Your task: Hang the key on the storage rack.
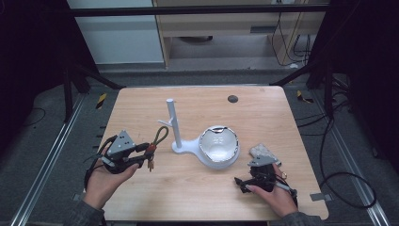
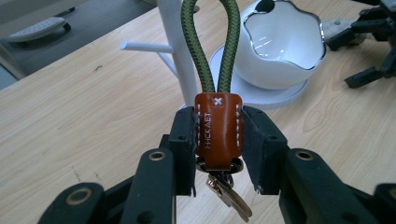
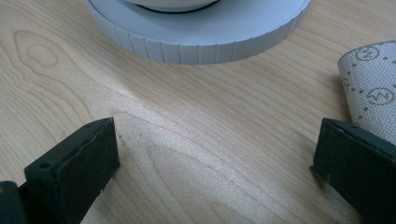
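My left gripper (image 1: 147,153) is at the table's left, shut on a key strap. In the left gripper view its jaws (image 2: 218,122) clamp the brown leather tab (image 2: 218,133) from both sides. The strap's green cord loop (image 2: 211,46) rises from the tab toward a white stand post (image 2: 180,51) with a side peg (image 2: 140,45). A brass key (image 2: 232,199) hangs under the tab. In the high view the loop (image 1: 160,136) points at the post (image 1: 172,120). My right gripper (image 1: 254,173) rests open at the front right, with bare wood between its jaws (image 3: 215,140).
A white scalloped bowl (image 1: 219,146) sits on the stand's round base (image 3: 201,37), just ahead of the right gripper. A patterned fabric piece (image 3: 373,93) lies by the right jaw. A dark round spot (image 1: 232,99) marks the far table.
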`<state>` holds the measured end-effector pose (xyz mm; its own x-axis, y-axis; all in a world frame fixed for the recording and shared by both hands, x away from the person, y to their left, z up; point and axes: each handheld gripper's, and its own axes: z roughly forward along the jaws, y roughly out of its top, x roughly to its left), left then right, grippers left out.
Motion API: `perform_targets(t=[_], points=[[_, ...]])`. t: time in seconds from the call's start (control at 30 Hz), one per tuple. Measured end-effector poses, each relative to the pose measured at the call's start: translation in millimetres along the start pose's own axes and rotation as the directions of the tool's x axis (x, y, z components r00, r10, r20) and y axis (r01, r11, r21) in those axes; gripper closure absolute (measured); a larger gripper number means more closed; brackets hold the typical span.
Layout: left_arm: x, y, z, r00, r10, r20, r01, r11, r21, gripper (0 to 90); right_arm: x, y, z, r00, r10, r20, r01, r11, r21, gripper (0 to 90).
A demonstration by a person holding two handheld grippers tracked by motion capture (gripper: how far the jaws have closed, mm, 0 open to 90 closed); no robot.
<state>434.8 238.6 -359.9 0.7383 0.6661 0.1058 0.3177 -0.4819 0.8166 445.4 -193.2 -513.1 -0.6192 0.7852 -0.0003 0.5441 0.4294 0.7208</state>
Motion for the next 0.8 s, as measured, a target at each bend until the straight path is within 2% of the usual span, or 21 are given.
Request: perform_targets(t=[0.3,0.5,0.8], points=[[-4.9,5.9,-5.9,1.0000,0.003,-0.003,-0.003,0.9991,-0.042,65.8,0.0,0.0,0.0,1.0000,0.000,0.000,0.000,1.0000,0.000,0.2],[-3.1,10.3,-6.8,0.9999,-0.014,-0.010,0.013,0.9975,-0.069,65.8,0.0,0.0,0.0,1.0000,0.000,0.000,0.000,1.0000,0.000,0.2],[-2.9,18.9,2.3,0.9999,-0.005,-0.015,0.004,0.9980,-0.063,65.7,0.0,0.0,0.0,1.0000,0.000,0.000,0.000,1.0000,0.000,0.2]])
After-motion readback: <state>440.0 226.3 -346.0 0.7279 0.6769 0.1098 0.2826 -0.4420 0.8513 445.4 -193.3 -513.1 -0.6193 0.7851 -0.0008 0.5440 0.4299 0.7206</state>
